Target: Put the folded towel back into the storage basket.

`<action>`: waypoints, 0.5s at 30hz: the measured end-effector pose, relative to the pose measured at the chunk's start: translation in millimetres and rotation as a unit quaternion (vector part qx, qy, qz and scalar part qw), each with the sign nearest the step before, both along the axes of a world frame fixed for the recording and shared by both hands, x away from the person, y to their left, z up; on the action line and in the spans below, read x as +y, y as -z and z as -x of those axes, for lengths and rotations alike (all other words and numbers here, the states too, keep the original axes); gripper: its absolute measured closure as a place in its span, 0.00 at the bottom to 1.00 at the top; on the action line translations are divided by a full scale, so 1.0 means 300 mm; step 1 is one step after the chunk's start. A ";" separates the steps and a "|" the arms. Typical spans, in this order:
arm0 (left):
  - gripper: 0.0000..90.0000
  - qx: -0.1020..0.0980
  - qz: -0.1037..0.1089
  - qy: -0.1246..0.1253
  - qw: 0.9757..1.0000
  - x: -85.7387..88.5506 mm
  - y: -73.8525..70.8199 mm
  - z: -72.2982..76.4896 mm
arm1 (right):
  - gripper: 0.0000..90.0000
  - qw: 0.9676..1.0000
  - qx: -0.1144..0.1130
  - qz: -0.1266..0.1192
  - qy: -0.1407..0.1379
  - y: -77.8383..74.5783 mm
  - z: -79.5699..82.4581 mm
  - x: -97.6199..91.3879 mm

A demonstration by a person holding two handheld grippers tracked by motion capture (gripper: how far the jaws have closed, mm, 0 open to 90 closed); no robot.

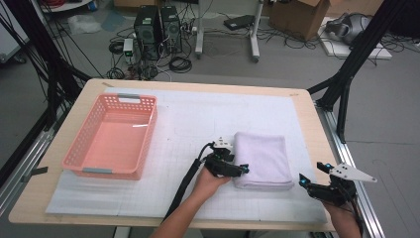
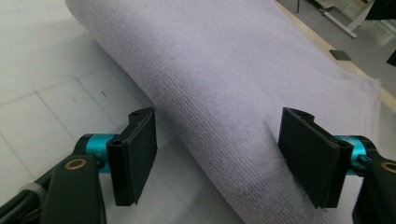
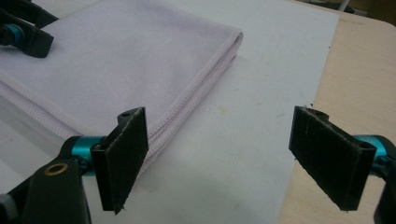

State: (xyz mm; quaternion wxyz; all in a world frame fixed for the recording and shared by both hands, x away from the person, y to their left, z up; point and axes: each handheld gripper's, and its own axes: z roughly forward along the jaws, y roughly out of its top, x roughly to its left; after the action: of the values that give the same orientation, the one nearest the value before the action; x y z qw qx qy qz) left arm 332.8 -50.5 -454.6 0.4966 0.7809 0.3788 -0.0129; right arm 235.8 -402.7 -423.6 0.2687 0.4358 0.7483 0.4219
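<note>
1. Lilac terry cloth: the towel (image 1: 262,159) lies folded flat on the white mat (image 1: 198,129), toward the near right part of the surface (image 1: 307,106), its folded edge facing left and its stitched hems stacked on the right.
2. That folded edge looks like the reason the left gripper (image 1: 243,169) comes in from the left near side: a rounded fold gives one thick bite instead of loose layers.
3. In the left gripper view its fingers (image 2: 135,156) stand fairly wide and straddle the fold, one over the mat, the other (image 2: 310,156) over the cloth; I judge they are not yet pressing, so nothing is held.
4. The right gripper (image 1: 303,181) waits off the towel's near right corner, close to the surface's right edge, probably to take the hem side once the left has its grip.
5. Its fingers (image 3: 123,156) are wide apart with bare mat between them, the towel's stitched corner just beside the left one.
6. The pink basket (image 1: 111,136) sits open on the left half of the surface, well apart from the towel, a likely place to put it.
7. Next likely step: close the left fingers on the fold.
</note>
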 end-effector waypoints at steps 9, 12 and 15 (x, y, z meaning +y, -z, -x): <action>0.77 0.032 0.016 0.009 0.999 0.014 -0.008 -0.003 | 0.21 1.000 -0.002 0.003 -0.002 0.000 0.003 0.001; 0.80 0.026 0.022 0.011 0.999 0.034 -0.013 0.006 | 0.21 1.000 -0.001 0.003 -0.002 0.000 0.004 0.003; 0.81 0.026 0.024 0.011 0.999 0.074 -0.018 0.012 | 0.21 1.000 -0.001 0.003 -0.001 -0.001 0.005 0.003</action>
State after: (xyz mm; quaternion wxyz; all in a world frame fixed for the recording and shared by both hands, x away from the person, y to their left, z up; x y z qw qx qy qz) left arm 329.1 -28.2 -449.2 0.5051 0.7724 0.3821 -0.0478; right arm 234.2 -401.9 -423.2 0.2700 0.4336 0.7497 0.4208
